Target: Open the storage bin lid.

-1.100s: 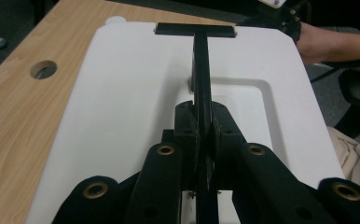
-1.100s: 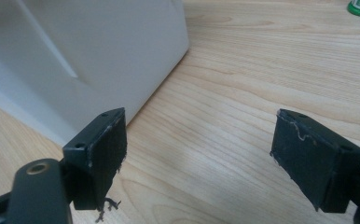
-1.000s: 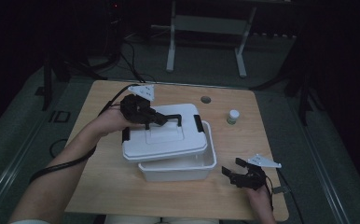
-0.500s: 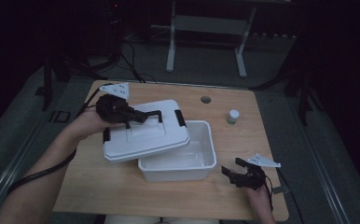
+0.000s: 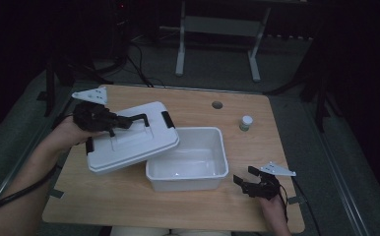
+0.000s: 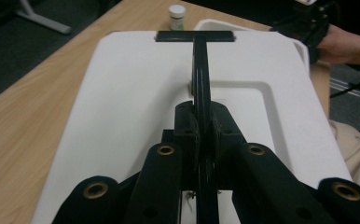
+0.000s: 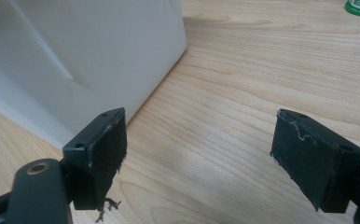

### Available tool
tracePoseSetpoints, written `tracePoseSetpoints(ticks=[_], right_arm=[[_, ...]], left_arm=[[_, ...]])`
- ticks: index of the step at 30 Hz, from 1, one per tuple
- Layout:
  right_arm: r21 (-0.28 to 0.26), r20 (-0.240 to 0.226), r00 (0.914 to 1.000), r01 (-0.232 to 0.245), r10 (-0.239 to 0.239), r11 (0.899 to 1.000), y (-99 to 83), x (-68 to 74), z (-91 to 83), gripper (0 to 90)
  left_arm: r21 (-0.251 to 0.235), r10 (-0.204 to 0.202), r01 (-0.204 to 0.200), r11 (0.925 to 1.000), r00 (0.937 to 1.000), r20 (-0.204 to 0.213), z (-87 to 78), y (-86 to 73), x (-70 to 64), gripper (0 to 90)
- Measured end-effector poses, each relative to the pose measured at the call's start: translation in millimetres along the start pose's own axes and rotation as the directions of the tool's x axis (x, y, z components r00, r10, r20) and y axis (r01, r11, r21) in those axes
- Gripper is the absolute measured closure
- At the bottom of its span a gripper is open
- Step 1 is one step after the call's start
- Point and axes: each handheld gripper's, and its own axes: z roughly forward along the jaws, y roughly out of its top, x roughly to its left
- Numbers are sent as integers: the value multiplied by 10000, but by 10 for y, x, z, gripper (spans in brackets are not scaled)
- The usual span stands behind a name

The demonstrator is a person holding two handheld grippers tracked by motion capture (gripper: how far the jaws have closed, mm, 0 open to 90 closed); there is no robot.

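A white plastic box (image 5: 187, 173) stands open at the middle of the wooden table. Its white lid (image 5: 129, 142) hangs tilted over the box's left rim, held by its black handle (image 5: 138, 118). My left gripper (image 5: 115, 123) is shut on that handle; in the left gripper view the handle (image 6: 200, 60) runs straight out from between the jaws across the lid (image 6: 136, 93). My right gripper (image 5: 244, 181) rests open near the front right edge, beside the box's right corner (image 7: 75, 56), with nothing between its pads (image 7: 104, 149).
A small white jar with a green base (image 5: 246, 122) stands at the right of the table (image 5: 129, 201), behind the box. A round hole (image 5: 217, 104) sits near the far edge. Dark floor and a metal stand (image 5: 217, 29) lie beyond.
My left gripper has carried the lid leftward off the box, uncovering most of the inside. The right gripper has stayed where it was.
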Motion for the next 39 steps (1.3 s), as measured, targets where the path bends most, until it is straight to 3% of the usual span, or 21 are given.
tracePoseSetpoints(ticks=[7,15,20,23,25,31,39], right_arm=[[1,0,10000,-28,28,10000,0,-4,2,178],[34,-16,10000,-24,25,10000,4,-2,8,178],[55,-24,10000,-53,53,10000,1,-5,6,178],[65,-29,10000,-50,50,10000,3,-2,8,178],[56,-38,10000,-31,31,10000,3,0,8,178],[65,-16,10000,-44,44,10000,1,-1,6,178],[38,57,10000,-3,2,10000,-1,1,5,178]], left_arm=[[-214,-423,409,9989,9967,-700,-305,-236,80,834],[-411,-822,780,9961,9899,-1156,-476,-433,129,835],[-470,-1129,1070,9931,9825,-1482,-547,-601,174,834],[-459,-1327,1265,9909,9752,-1772,-552,-725,196,834],[-478,-1383,1319,9901,9746,-1760,-544,-760,203,834],[-494,-1763,1699,9842,9650,-1940,-446,-990,251,834],[-324,-2080,2056,9781,9590,-1924,-215,-1240,313,833]])
